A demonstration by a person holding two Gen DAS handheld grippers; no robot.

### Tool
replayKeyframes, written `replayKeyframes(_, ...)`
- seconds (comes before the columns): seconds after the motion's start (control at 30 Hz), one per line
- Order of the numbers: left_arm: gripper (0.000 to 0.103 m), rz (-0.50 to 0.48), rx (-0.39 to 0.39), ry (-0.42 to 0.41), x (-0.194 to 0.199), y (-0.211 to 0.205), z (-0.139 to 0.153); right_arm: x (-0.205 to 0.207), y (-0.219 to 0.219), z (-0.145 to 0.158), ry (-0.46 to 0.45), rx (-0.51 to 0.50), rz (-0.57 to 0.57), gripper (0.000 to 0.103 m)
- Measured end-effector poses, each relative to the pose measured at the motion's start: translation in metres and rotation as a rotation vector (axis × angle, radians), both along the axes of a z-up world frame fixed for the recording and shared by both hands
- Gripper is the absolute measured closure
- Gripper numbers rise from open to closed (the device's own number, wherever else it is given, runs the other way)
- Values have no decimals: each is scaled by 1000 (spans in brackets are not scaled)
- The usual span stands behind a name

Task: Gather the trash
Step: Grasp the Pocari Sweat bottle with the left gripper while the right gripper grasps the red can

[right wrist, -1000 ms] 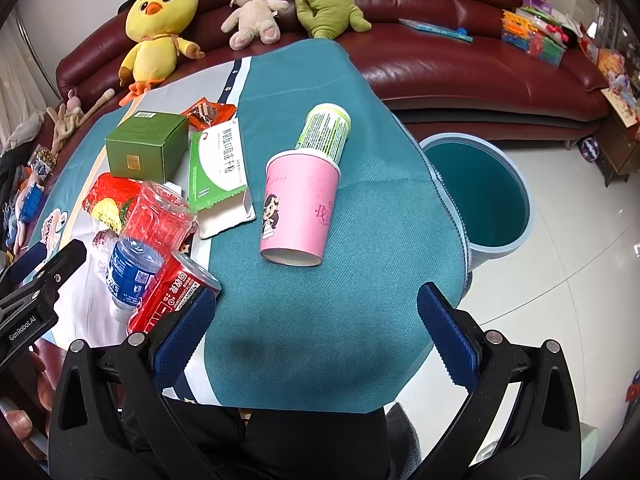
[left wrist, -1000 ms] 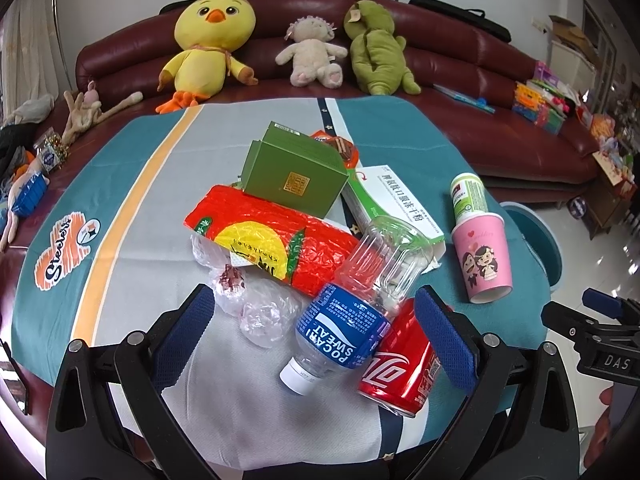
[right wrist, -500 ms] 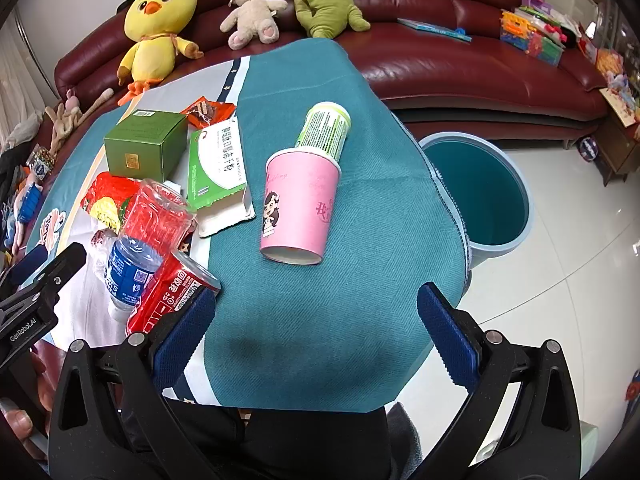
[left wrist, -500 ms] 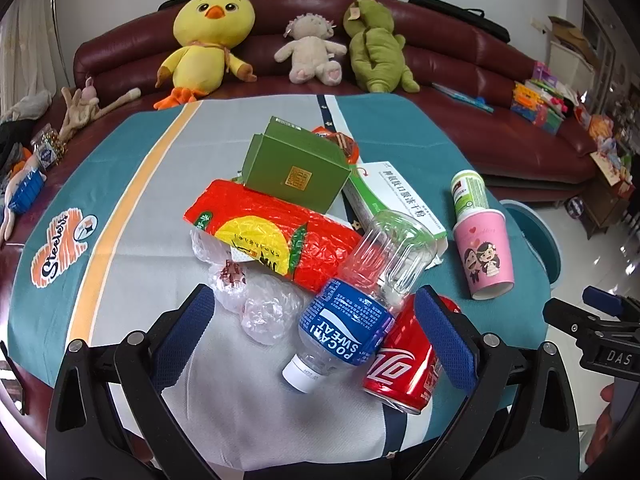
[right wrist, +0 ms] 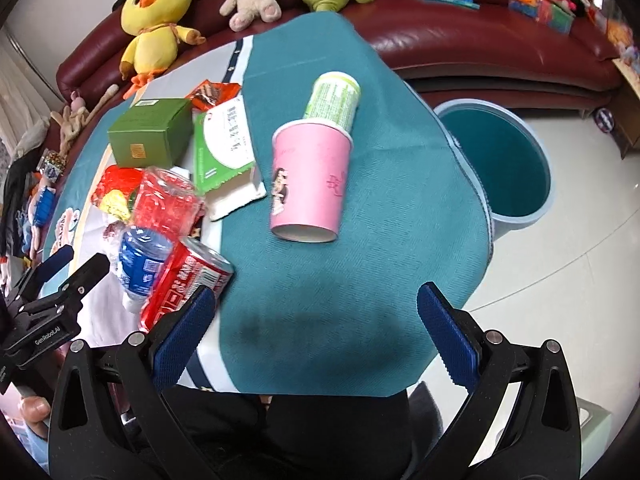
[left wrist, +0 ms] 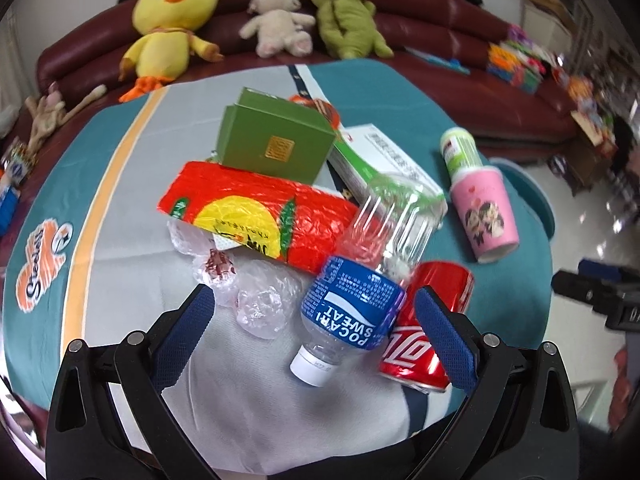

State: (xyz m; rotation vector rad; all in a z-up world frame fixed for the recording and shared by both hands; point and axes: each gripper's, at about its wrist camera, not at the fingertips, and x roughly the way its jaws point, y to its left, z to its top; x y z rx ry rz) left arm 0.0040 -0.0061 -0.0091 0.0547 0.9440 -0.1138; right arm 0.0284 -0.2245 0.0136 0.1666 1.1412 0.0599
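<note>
Trash lies heaped on the cloth-covered table [left wrist: 120, 216]. My left gripper [left wrist: 316, 320] hangs open just above the near edge, and between its blue pads lie a clear Pocari Sweat bottle [left wrist: 360, 292] and crumpled clear plastic [left wrist: 260, 308]. A red cola can [left wrist: 424, 344] lies against the right pad. Behind are a red-and-yellow snack bag [left wrist: 248, 216], a green box [left wrist: 276, 140] and a white-green carton [left wrist: 384, 160]. My right gripper [right wrist: 316, 328] is open over bare teal cloth, short of a pink paper cup [right wrist: 308, 184] lying on its side with a green cup [right wrist: 332, 100] behind it.
A blue-rimmed teal bin [right wrist: 508, 160] stands on the floor off the table's right edge. A dark red sofa [left wrist: 440, 32] with several plush toys runs behind the table. My left gripper [right wrist: 52, 304] shows at the left of the right wrist view.
Both grippers have moved forward and lower toward the table; the bottle and can now sit nearer the left pads, and the pink cup is closer to the right gripper. Both stay open.
</note>
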Motion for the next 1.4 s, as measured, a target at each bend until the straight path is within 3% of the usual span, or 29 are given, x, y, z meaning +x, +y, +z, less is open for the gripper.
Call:
replayKeyframes(0.27,22,-117,45,72,24,-18,-13,6,6,-15,32,-5,24,6)
replayKeyframes(0.57,23,-201,41,148,44,-33,-39,9,6,-27,51,30,42,6)
replayKeyframes(0.63,35,-207,5,157,43,-31,-42,10,9,-29,56,36,45,6)
replayKeyframes(0.8,36,-168,-42,135,32,-18,-36,13,15,-31,81,99,61,7)
replayKeyframes(1.0,36,-100,-126,109,3,20,-23,23,43,-37,146,202,116,25)
replayKeyframes(1.4,35,1,-150,107,-12,72,-39,52,105,-55,246,271,163,25)
